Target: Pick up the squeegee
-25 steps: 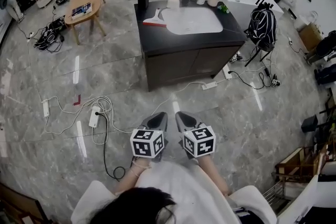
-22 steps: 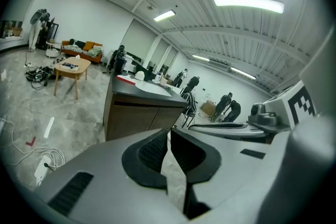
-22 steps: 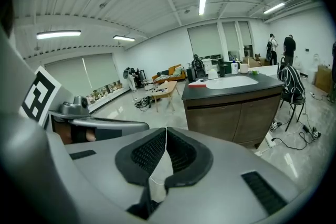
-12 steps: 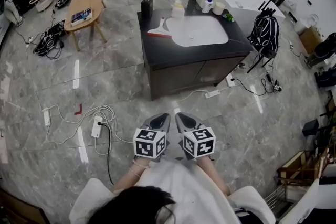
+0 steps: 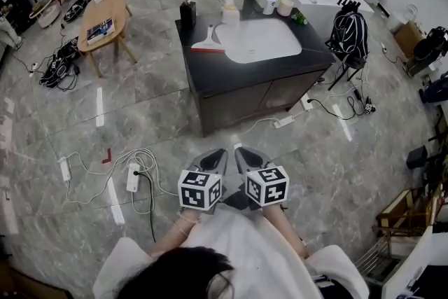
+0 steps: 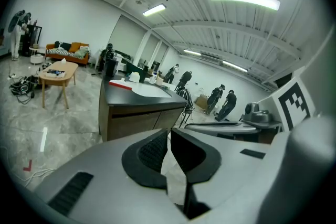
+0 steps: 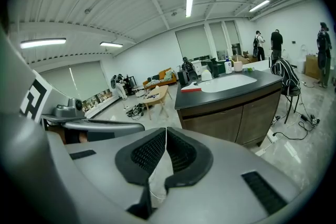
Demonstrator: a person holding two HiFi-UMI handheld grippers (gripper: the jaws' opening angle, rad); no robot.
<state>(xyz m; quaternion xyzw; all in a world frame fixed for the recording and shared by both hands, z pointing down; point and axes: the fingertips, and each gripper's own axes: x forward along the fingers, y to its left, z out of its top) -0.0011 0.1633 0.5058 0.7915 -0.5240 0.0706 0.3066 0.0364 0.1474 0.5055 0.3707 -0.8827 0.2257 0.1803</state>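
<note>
Presently both grippers sit low at the bottom centre of the head view, side by side in front of the person and well apart from the work.

Left gripper: jaws closed together, nothing between them. Right gripper: jaws likewise pressed together, empty.

Squeegee: red and white, lying flat on the dark countertop of the cabinet in the upper centre of the frame. It is just left of the white basin; whether it touches the basin rim is not clear at this range.

A dark bottle stands at the counter's upper left corner, just above the squeegee in the frame. In each gripper view the squeegee shows only as a red strip on the counter. White cables lie on the grey floor, lower left of the cabinet.
</note>
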